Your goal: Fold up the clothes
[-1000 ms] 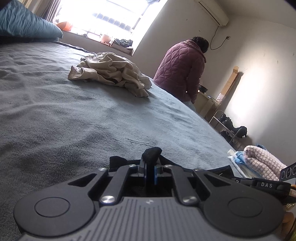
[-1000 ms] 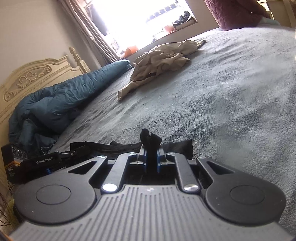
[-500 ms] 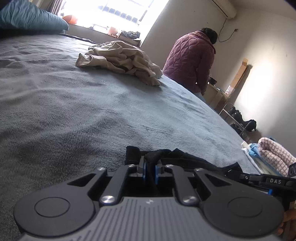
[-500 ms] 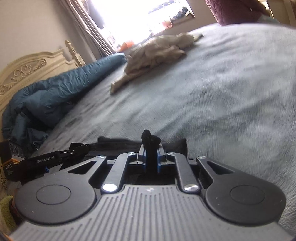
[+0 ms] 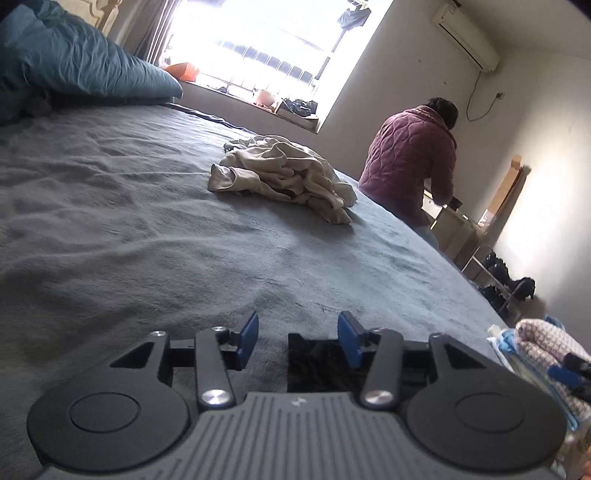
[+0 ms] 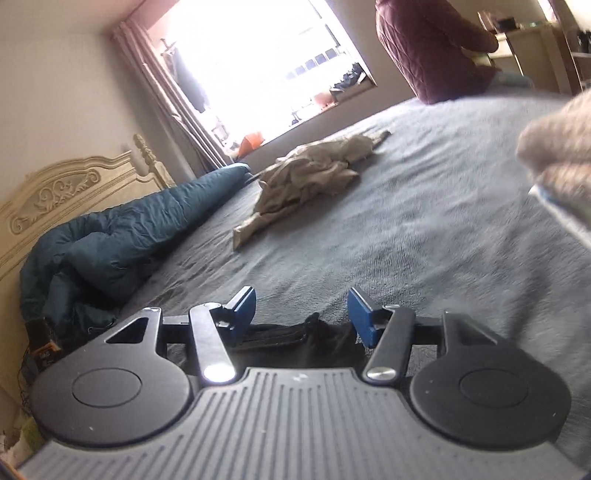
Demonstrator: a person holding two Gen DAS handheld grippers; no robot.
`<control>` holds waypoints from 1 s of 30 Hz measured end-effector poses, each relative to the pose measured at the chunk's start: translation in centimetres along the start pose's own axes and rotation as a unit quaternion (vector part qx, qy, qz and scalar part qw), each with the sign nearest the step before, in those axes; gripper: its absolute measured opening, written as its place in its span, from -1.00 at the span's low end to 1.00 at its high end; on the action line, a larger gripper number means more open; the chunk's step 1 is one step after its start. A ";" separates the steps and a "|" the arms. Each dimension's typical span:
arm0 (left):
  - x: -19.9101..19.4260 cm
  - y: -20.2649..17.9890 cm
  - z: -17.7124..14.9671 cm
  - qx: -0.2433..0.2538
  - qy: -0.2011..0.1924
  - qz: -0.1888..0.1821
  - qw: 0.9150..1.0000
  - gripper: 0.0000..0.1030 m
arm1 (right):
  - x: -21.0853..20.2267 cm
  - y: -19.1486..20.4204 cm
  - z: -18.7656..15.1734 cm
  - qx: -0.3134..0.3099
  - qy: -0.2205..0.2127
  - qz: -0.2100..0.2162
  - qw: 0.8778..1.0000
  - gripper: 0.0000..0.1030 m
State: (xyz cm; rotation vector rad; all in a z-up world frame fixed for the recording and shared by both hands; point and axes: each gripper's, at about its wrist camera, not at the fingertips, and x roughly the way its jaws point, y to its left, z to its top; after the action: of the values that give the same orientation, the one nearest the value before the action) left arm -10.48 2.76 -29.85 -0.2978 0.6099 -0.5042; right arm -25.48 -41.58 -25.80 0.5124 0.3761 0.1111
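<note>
Grey plush fabric covered the bed (image 5: pixel 155 236) across its whole visible surface, with shallow wrinkles running toward the head end. No containers were visible in either view.

Left gripper (image 5: pixel 298 341): jaws were opening, blue pads spread apart, nothing pressed between them. A black garment (image 5: pixel 317 363) lay on the bed near its near edge, directly below the gap and partly hidden by the gripper body.

Right gripper (image 6: pixel 302 314): jaws were opening, blue pads spread apart, not pressing on anything. The same black garment (image 6: pixel 295 338) lay flat beneath and between the pads; whether it touched them cannot be told.

A crumpled beige garment (image 5: pixel 284 177) lay well apart from both grippers, toward the far edge of the bed on the window side. A rolled teal duvet (image 6: pixel 122 243) lay along the head end, against a carved cream headboard (image 6: pixel 62 192). At the near right corner of the bed, a stack of folded items (image 5: pixel 543 347) with a pink knitted piece on top was partly visible; it appeared blurred in the right wrist view.

Room: a bright window (image 5: pixel 266 48) with a curtain (image 6: pixel 166 99) stood beyond the far edge. An air-conditioning unit (image 5: pixel 465 35) was mounted high on the white wall. A person in a quilted maroon jacket (image 5: pixel 410 162) sat at the far corner of the bed, facing away, beside a small cabinet.
</note>
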 end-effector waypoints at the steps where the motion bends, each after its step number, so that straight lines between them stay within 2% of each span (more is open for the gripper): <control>1: -1.0 -0.2 -0.4 0.003 0.006 -0.005 1.000 0.00 | -1.5 0.5 0.1 -0.009 -0.005 0.002 1.000 0.07; 6: -4.4 -1.3 -4.2 0.016 0.051 -0.042 0.998 0.01 | -7.1 2.6 -0.6 -0.043 -0.020 0.003 0.999 0.07; 9: -5.4 -2.1 -7.4 0.029 0.083 -0.047 0.995 0.01 | -7.4 3.2 -3.2 -0.043 0.005 -0.003 0.999 0.01; 11: -5.8 -2.6 -9.3 0.042 0.097 -0.040 0.994 0.00 | -6.2 3.5 -5.4 -0.041 0.030 -0.010 0.999 -0.15; 15: -6.8 -3.0 -11.3 0.056 0.102 -0.019 0.993 -0.01 | -4.1 4.5 -9.6 -0.057 0.082 -0.039 0.994 -0.21; 17: -7.4 -2.8 -11.7 0.043 0.102 -0.020 0.994 0.01 | -3.9 4.3 -10.8 -0.040 0.093 -0.053 0.993 -0.20; 21: -8.3 -2.0 -12.9 0.012 0.110 -0.031 0.993 0.00 | -5.4 2.5 -12.4 0.040 0.104 -0.042 0.993 -0.19; 23: -8.4 -1.8 -13.5 0.005 0.106 -0.028 0.994 -0.14 | -6.0 1.8 -13.3 0.079 0.118 -0.022 0.990 -0.18; 24: -8.5 -1.8 -13.6 0.002 0.102 -0.028 0.994 -0.27 | -5.9 1.6 -13.7 0.087 0.125 -0.017 0.988 -0.18; 25: -8.5 -1.8 -13.7 -0.004 0.098 -0.029 0.995 -0.65 | -5.6 1.7 -14.1 0.088 0.132 -0.015 0.987 -0.18; 26: -8.6 -1.7 -13.6 -0.011 0.095 -0.030 0.995 -0.84 | -5.3 1.9 -14.4 0.083 0.135 -0.014 0.987 -0.22; 27: -8.7 -1.6 -13.6 -0.018 0.092 -0.030 0.995 -0.85 | -5.1 2.1 -14.6 0.077 0.137 -0.014 0.987 -0.32; 28: -9.0 -1.6 -13.6 -0.024 0.083 -0.028 0.996 -0.87 | -5.1 2.4 -14.7 0.072 0.136 -0.015 0.988 -0.78; 29: -9.4 -1.6 -13.6 -0.026 0.074 -0.024 0.997 -0.88 | -5.1 2.7 -14.7 0.067 0.135 -0.015 0.988 -0.87; 30: -9.8 -1.6 -13.6 -0.026 0.067 -0.018 0.997 -0.88 | -5.2 3.0 -14.8 0.062 0.133 -0.016 0.989 -0.87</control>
State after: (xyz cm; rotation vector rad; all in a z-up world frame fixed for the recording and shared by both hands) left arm -26.29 5.06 -35.24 -0.3270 0.7507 -0.5470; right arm -35.91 -33.19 -34.52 0.6152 0.6556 0.1264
